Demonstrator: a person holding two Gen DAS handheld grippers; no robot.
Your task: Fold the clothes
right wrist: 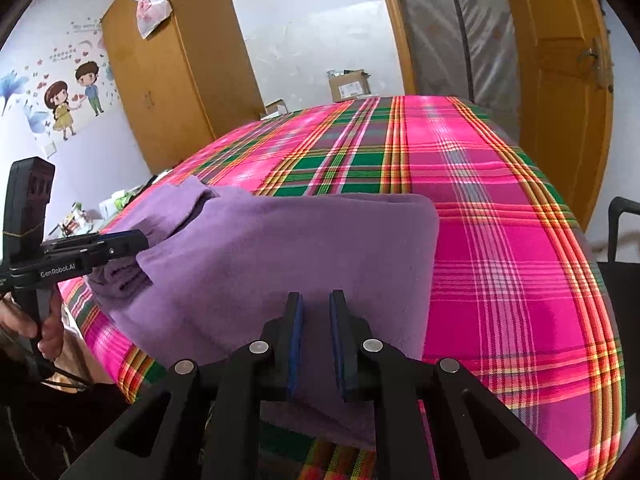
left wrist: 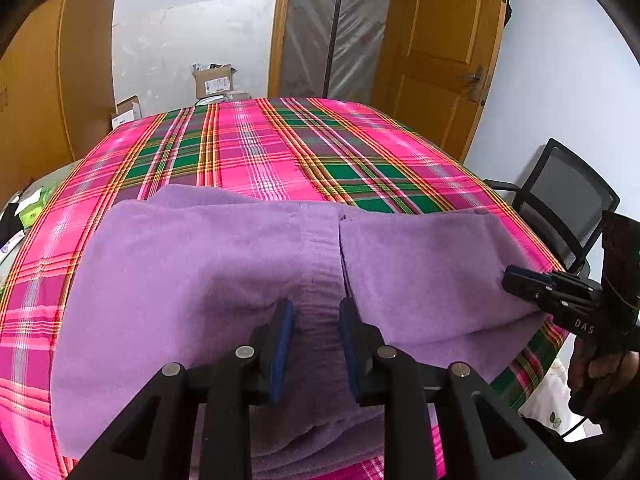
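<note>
A purple knit garment [left wrist: 200, 280] [right wrist: 300, 248] lies folded over on the near part of a table covered with pink and green plaid cloth [left wrist: 280, 152] [right wrist: 500, 240]. My left gripper [left wrist: 318, 320] is shut on the garment's ribbed band at the near edge, and the fabric bunches between the blue pads. In the right wrist view that gripper [right wrist: 142, 242] holds a lifted bunch at the garment's left end. My right gripper [right wrist: 316, 312] stands slightly open at the garment's right near edge, with fabric lying loose between the pads. It enters the left wrist view [left wrist: 510, 276] from the right.
A black mesh chair [left wrist: 568, 200] stands at the table's right side. Cardboard boxes [left wrist: 214, 80] sit beyond the far edge, by a wooden door [left wrist: 440, 40]. Small clutter [left wrist: 28, 212] lies left of the table. A person's hand [left wrist: 592, 372] holds the right gripper's handle.
</note>
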